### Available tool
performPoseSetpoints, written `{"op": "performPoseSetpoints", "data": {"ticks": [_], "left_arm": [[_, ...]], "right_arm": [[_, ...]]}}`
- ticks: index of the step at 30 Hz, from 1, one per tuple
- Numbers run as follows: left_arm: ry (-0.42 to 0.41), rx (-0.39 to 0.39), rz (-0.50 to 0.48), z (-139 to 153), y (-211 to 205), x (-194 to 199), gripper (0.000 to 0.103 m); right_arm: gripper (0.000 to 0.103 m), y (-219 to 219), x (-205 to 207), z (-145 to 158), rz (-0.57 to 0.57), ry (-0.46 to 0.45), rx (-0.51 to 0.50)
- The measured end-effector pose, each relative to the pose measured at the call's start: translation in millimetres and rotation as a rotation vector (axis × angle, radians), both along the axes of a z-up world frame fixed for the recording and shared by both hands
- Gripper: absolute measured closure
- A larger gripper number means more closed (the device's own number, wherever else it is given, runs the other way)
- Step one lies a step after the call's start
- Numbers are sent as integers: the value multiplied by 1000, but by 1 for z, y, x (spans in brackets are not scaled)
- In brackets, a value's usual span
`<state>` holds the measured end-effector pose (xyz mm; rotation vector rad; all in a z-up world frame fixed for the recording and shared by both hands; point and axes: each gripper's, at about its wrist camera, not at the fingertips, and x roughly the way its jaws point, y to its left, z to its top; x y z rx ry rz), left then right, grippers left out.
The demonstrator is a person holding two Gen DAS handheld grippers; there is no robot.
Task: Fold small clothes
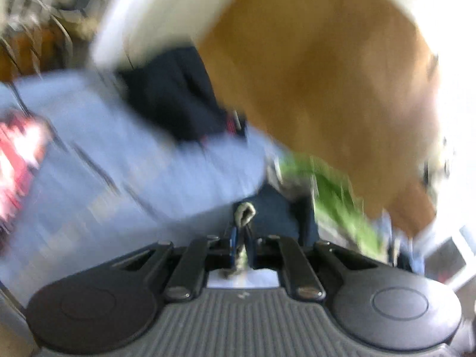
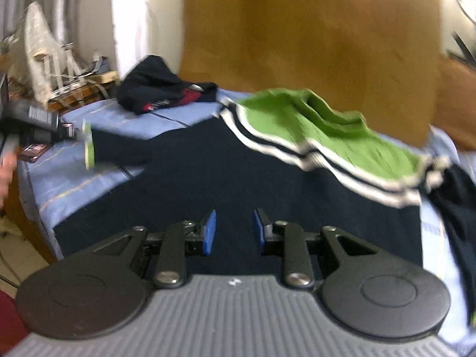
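Observation:
A navy and green garment [image 2: 226, 160] with white stripes lies spread on the blue bedsheet [image 2: 53, 178] in the right wrist view; its green part [image 2: 327, 131] is bunched at the far right. My right gripper [image 2: 234, 229] is open and empty just above the navy cloth. In the blurred left wrist view my left gripper [image 1: 242, 238] is shut on a greyish edge of cloth [image 1: 244, 211], with the navy and green garment [image 1: 336, 196] just beyond it. The other gripper [image 2: 44, 125] shows at the left of the right wrist view, by the sleeve's green cuff [image 2: 87, 145].
A dark crumpled garment [image 2: 157, 86] lies at the bed's far edge, also in the left wrist view [image 1: 175, 101]. A brown headboard [image 2: 312, 35] stands behind the bed. A model ship [image 2: 50, 59] sits on a side table at the left. A red patterned item [image 1: 17, 154] lies left.

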<state>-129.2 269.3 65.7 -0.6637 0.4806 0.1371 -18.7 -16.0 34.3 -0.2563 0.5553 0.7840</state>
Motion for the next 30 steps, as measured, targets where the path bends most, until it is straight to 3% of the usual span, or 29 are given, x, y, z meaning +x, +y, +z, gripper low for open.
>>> {"op": "performPoseSetpoints", "data": {"ticks": [3, 6, 8, 11, 13, 16, 20, 21, 22, 23, 26, 28, 30], "left_arm": [[-82, 50, 116, 31, 32, -14, 96], [-132, 62, 132, 49, 45, -15, 96], [-152, 73, 101, 54, 41, -10, 96], [-176, 88, 14, 59, 19, 1, 96], [-202, 82, -53, 61, 4, 10, 96], [-239, 102, -135, 70, -24, 24, 96], [-270, 142, -199, 90, -47, 40, 96], [-281, 158, -210, 96, -52, 43, 96], [-293, 184, -218, 100, -57, 44, 95], [-305, 218, -214, 104, -61, 44, 92], [-364, 287, -180, 109, -66, 36, 55], [-390, 287, -154, 106, -64, 32, 53], [-357, 256, -144, 99, -61, 42, 53]], "right_arm": [[73, 31, 4, 11, 84, -53, -15], [72, 57, 9, 18, 137, -76, -13], [69, 73, 12, 20, 160, -87, -5], [56, 98, 12, 24, 204, -130, 1], [42, 118, 10, 24, 249, -197, 4], [29, 152, 16, 19, 291, -257, 16], [27, 191, 32, 14, 297, -289, 82], [35, 195, 39, 14, 271, -293, 115], [74, 197, 48, 17, 240, -282, 144], [94, 199, 62, 23, 206, -255, 153], [93, 177, 109, 48, 67, -202, 226], [93, 145, 140, 70, -33, -193, 282], [93, 102, 168, 90, -138, -175, 355]]}}
